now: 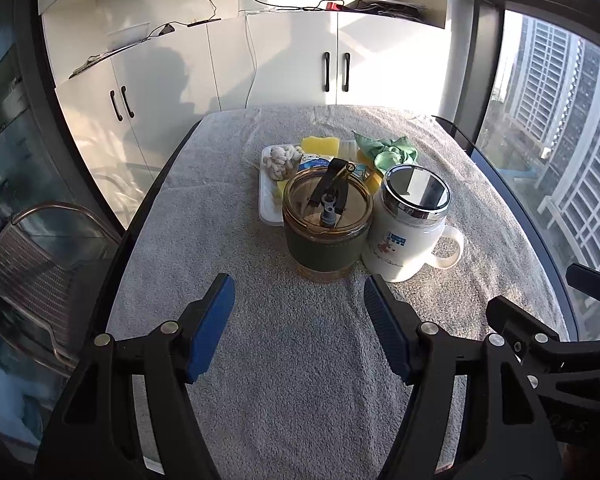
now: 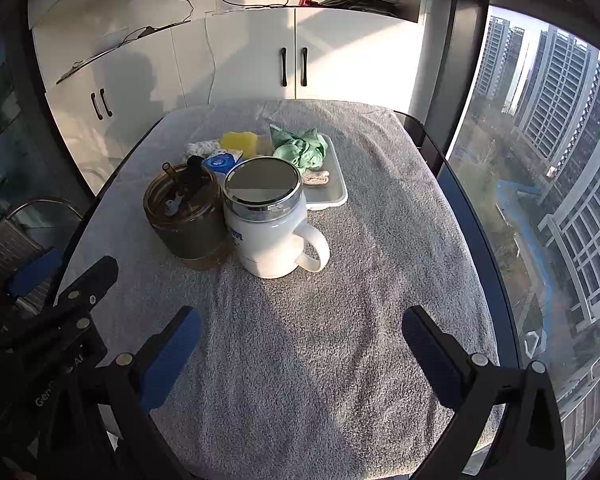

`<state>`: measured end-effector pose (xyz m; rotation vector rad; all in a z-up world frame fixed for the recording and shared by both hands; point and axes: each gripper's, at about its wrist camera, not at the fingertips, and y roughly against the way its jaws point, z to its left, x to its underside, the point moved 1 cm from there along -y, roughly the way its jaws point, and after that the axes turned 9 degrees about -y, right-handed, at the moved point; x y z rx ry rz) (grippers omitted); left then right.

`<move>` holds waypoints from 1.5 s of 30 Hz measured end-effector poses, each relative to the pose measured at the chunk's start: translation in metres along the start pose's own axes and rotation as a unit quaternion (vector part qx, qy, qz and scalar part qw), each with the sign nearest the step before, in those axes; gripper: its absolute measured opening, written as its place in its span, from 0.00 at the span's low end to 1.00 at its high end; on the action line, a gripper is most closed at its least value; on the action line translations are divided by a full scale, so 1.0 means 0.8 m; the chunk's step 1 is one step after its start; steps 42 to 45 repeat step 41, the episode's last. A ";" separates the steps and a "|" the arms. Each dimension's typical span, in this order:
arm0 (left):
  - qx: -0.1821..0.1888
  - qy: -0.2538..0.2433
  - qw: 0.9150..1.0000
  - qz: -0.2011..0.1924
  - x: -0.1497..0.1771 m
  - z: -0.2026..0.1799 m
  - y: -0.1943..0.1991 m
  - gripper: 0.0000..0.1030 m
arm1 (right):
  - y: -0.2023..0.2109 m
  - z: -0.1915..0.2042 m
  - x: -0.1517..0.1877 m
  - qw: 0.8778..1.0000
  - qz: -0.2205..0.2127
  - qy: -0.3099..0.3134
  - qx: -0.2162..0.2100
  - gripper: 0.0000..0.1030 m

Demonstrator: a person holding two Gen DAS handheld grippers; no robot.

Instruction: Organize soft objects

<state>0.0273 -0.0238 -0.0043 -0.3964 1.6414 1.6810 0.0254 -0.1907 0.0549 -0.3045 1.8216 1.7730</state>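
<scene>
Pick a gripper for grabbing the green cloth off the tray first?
Right, probably. The green cloth lies at the tray's right end, clear past the white mug. From the left gripper, the amber tumbler and mug block the path.

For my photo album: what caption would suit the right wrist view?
Open right gripper poised over a towel-covered table, facing a brown tumbler, white mug and tray of soft items.

1. The near half of the grey terry-cloth table cover (image 2: 300,360) lies bare, open to both grippers.
2. A brown glass tumbler with a dark green sleeve (image 1: 326,224) and a white lidded ceramic mug (image 2: 270,224) stand side by side, touching, blocking the straight way to the white plastic tray (image 2: 336,196).
3. Bare cloth runs past the mug's handle on the right toward the tray.
</scene>
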 end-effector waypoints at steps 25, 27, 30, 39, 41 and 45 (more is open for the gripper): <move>-0.050 0.007 0.999 0.000 -0.002 0.005 -0.002 0.76 | 0.003 0.000 0.000 1.000 -0.008 -0.002 -0.008 0.99; -0.054 0.005 0.999 0.000 -0.002 0.003 -0.002 0.76 | 0.003 0.001 -0.001 1.000 -0.009 -0.001 -0.005 0.99; -0.066 0.001 0.998 -0.007 -0.002 -0.001 0.001 0.76 | 0.004 0.001 -0.001 1.000 -0.013 0.001 0.000 0.99; -0.069 0.005 0.998 -0.013 -0.002 -0.002 0.003 0.76 | 0.002 -0.002 0.000 1.000 -0.008 -0.003 -0.004 0.99; -0.063 0.005 0.998 -0.011 -0.002 -0.001 0.001 0.76 | 0.004 -0.001 -0.001 1.000 -0.010 -0.002 -0.004 0.99; -0.063 0.005 0.998 -0.011 -0.002 -0.001 0.001 0.76 | 0.004 -0.001 -0.001 1.000 -0.010 -0.002 -0.004 0.99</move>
